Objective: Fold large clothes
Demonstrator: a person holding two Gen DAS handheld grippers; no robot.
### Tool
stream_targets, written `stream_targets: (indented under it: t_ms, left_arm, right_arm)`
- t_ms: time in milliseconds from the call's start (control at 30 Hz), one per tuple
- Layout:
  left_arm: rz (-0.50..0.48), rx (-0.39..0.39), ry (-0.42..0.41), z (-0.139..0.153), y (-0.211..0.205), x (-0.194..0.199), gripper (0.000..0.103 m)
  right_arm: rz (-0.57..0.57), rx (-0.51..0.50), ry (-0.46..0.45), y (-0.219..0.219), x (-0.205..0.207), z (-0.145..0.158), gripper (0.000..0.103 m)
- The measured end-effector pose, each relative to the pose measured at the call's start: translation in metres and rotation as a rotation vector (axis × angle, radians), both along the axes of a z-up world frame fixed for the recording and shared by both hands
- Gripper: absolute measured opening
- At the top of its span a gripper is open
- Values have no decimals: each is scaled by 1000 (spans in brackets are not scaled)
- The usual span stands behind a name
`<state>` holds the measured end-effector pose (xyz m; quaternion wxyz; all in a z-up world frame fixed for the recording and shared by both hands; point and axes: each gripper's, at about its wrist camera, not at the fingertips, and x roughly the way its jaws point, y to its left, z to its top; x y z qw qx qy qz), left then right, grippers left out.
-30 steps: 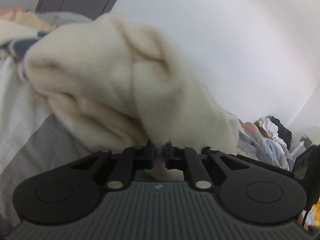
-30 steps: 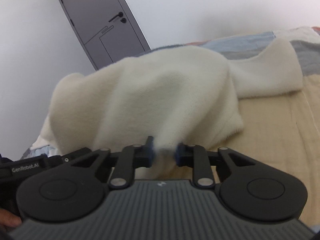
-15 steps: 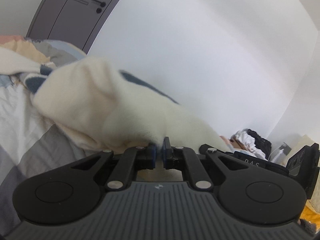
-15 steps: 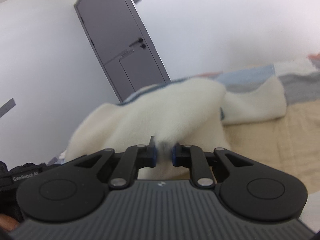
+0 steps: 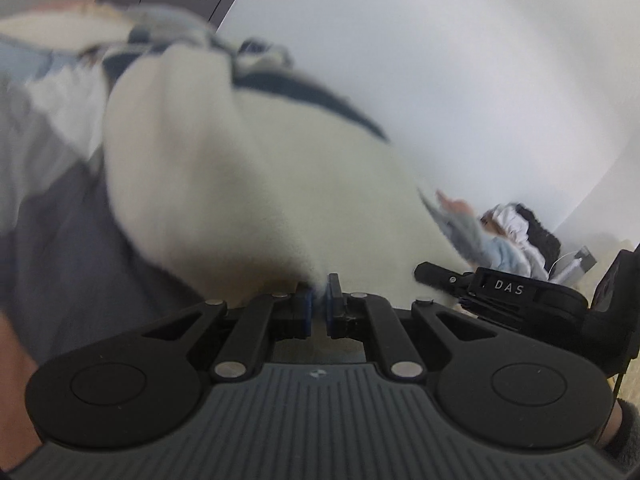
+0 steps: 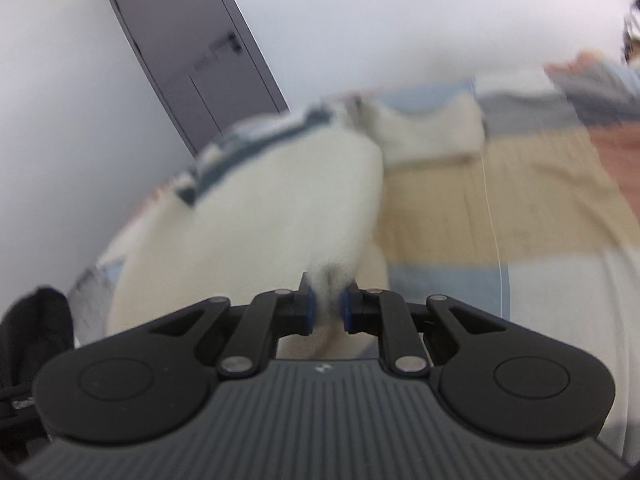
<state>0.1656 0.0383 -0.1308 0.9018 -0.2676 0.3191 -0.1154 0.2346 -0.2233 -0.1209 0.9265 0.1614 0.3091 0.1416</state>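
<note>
Both of your grippers are clamped on the same cream fleece garment. Your left gripper has its jaws nearly together with a thin pinch of fleece between the blue pads. Your right gripper holds a thicker bunch, jaws a little further apart, pads pressing the fabric on both sides. Garment hangs off both grips and bulges up in front of each camera; it has a dark blue band along its far edge. Its far end trails onto the bed cover, a patchwork of tan, grey and pale blue blocks, and another cream piece lies on that cover beyond the garment. Grey door stands in the white wall behind the bed cover. Pile of other clothes sits at the far side of the bed cover, against the wall. Both views are motion-blurred, so finer detail is unreadable.
</note>
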Motion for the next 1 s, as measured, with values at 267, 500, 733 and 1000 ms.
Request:
stream_targets:
  t_ms: [267,500,733,1000]
  left_arm:
    - [-12,-16,131,-17,10,23,30]
    - [119,-53,149,-11,47,18,64]
    - [271,-146,168,-10,96,20,66]
    - [379,-226,208,-32,143,43,67]
  right_arm:
    - [-40,11,185,3,23,-42,17]
    - [-87,14,182,0,4,-36,21]
    - [-99,110,158,-20,2,-25,66]
    - [-145,183,118,-36,19,-14,71]
